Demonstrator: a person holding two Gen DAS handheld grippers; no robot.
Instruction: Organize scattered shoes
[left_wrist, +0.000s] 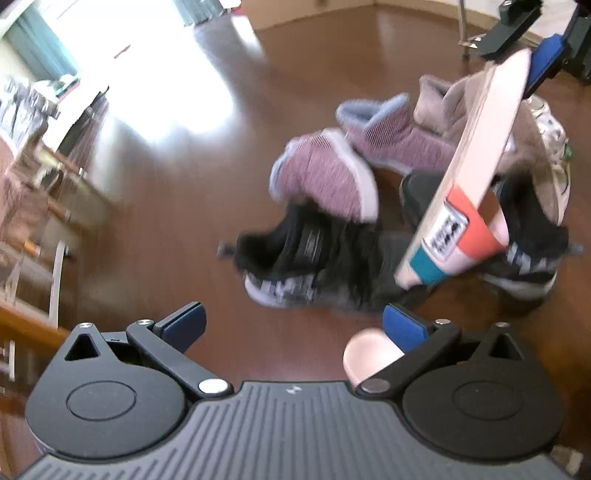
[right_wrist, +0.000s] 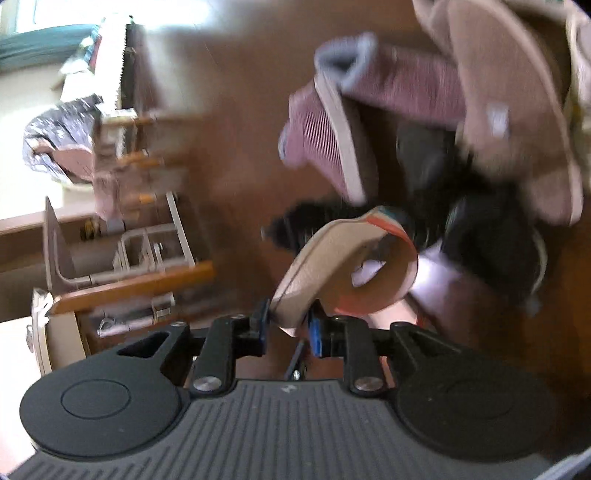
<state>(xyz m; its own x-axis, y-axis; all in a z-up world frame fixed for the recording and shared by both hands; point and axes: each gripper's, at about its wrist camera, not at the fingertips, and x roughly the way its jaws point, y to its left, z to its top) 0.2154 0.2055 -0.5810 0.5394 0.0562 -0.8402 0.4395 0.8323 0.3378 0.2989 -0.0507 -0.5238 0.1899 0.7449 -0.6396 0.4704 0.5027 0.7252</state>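
Note:
My right gripper (right_wrist: 291, 325) is shut on the heel end of a pale pink slide sandal (right_wrist: 332, 258) with an orange and teal strap, holding it tilted in the air over the shoe pile. In the left wrist view the same sandal (left_wrist: 480, 155) hangs from the right gripper (left_wrist: 530, 55) at top right. Below lie two purple knit slippers (left_wrist: 325, 173), black sneakers (left_wrist: 306, 258), a beige slipper (left_wrist: 439, 103) and a white sneaker (left_wrist: 554, 147). My left gripper (left_wrist: 293, 326) stands open and holds nothing, just short of the pile. A second pink sandal (left_wrist: 369, 358) lies under its right finger.
The shoes lie on a brown wooden floor (left_wrist: 221, 166) with a bright patch of sunlight at the upper left. Wooden furniture and a white rack (right_wrist: 147, 258) stand to the left. A metal stand leg (left_wrist: 461, 33) rises beyond the pile.

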